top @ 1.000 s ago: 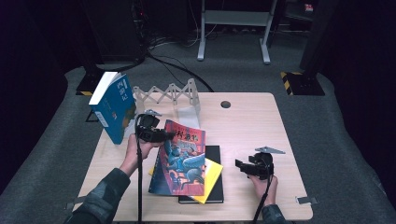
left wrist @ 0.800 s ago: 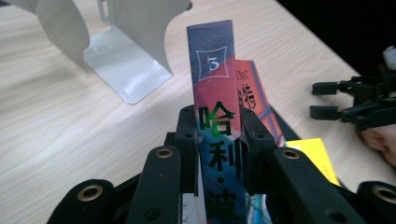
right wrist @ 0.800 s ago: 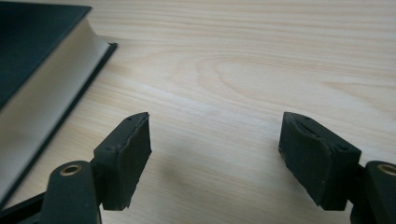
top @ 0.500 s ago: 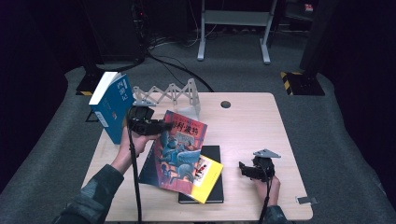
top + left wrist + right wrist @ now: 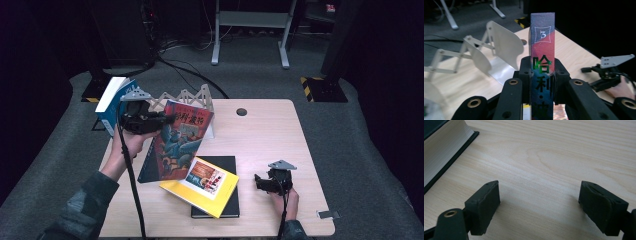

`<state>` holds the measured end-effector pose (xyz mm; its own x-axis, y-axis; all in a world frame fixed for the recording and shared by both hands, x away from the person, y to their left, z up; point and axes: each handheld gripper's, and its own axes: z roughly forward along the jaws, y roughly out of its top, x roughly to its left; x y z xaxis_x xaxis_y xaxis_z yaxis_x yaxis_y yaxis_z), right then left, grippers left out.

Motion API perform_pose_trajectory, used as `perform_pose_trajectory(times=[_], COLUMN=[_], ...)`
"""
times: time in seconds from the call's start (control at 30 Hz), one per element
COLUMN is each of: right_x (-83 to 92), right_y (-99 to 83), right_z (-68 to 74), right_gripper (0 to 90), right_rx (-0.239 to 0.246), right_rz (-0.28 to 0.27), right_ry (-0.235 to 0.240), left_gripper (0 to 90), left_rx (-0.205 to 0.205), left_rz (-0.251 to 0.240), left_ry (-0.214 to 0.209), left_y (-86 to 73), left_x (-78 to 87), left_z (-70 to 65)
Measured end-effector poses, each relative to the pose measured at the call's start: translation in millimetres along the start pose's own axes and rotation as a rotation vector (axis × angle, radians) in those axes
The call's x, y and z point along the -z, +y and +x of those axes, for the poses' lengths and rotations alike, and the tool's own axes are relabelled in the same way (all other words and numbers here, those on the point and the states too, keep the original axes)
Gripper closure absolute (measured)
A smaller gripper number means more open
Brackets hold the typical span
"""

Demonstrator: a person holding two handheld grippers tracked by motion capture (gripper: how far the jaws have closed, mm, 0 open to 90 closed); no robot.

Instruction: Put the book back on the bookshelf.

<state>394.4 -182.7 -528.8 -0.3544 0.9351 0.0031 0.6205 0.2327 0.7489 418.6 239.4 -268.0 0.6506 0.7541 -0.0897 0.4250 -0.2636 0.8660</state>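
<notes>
- The left gripper (image 5: 541, 75) clamps its black jaws on the spine of a red-and-blue illustrated book (image 5: 542, 45); in the left gripper view the spine stands upright between the pads, a white "3" near its top and green characters below.
- From the high view, the same left gripper (image 5: 165, 120) holds the illustrated book (image 5: 177, 142) clear above the wooden table (image 5: 270, 135), its cover tilted and its lower corner hanging over the yellow book (image 5: 200, 187).
- The person's left hand (image 5: 127, 142) wraps the gripper body, a dark cable trailing down along the forearm.
- The right gripper (image 5: 539, 202) has its jaws spread apart with nothing between them but bare table; they have just been opening.
- In the high view the right gripper (image 5: 260, 181) rests low at the table's near right side, just right of the black book (image 5: 231, 205), pointing towards it.
- The yellow book lies askew on top of the black book, near the table's front centre.
- A white folding book rack (image 5: 192, 100) stands at the table's far left edge, just behind the raised illustrated book; its curved plates also show in the left gripper view (image 5: 499, 47).
- A blue-and-white book (image 5: 112, 102) stands at the rack's left end, beside the table's far left corner.
</notes>
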Motion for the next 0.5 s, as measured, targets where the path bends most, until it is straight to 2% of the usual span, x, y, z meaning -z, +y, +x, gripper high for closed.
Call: perform_pose_trajectory(times=[0.03, 0.13, 0.2, 0.23, 0.3, 0.33, 0.4, 0.43, 0.5], right_x=[0.0, 0.0, 0.0, 0.0, 0.0, 0.0, 0.0, 0.0, 0.0], right_y=[0.0, 0.0, -0.1, -0.1, -0.1, -0.1, -0.1, -0.1, -0.1], right_z=[0.0, 0.1, 0.1, 0.1, 0.2, 0.2, 0.2, 0.2, 0.2], right_gripper=[16.5, 16.5, 16.5, 16.5, 16.5, 16.5, 16.5, 16.5, 16.5], right_rx=[-0.001, -0.001, -0.001, -0.001, -0.001, -0.001, -0.001, -0.001, -0.001], right_rz=[0.000, 0.000, 0.000, 0.000, 0.000, 0.000, 0.000, 0.000, 0.000], right_ry=[-0.001, -0.001, -0.001, -0.001, -0.001, -0.001, -0.002, -0.002, -0.002], left_gripper=[74.6, 74.6, 74.6, 74.6, 74.6, 74.6, 74.6, 74.6, 74.5], left_rx=[-0.015, -0.028, -0.027, -0.020, -0.022, -0.026, -0.023, -0.023, -0.049], left_rz=[-0.001, -0.012, -0.013, -0.032, -0.031, -0.046, -0.046, -0.053, -0.059], left_ry=[0.030, 0.085, 0.095, 0.127, 0.138, 0.171, 0.179, 0.195, 0.268], left_y=[1.2, 0.2, -0.2, -1.7, -1.9, -3.4, -3.8, -4.7, -7.4], left_x=[2.4, 6.2, 7.5, 10.1, 11.8, 15.5, 17.5, 19.3, 23.3], left_z=[0.5, 3.8, 5.7, 10.1, 12.4, 16.0, 18.2, 20.0, 23.7])
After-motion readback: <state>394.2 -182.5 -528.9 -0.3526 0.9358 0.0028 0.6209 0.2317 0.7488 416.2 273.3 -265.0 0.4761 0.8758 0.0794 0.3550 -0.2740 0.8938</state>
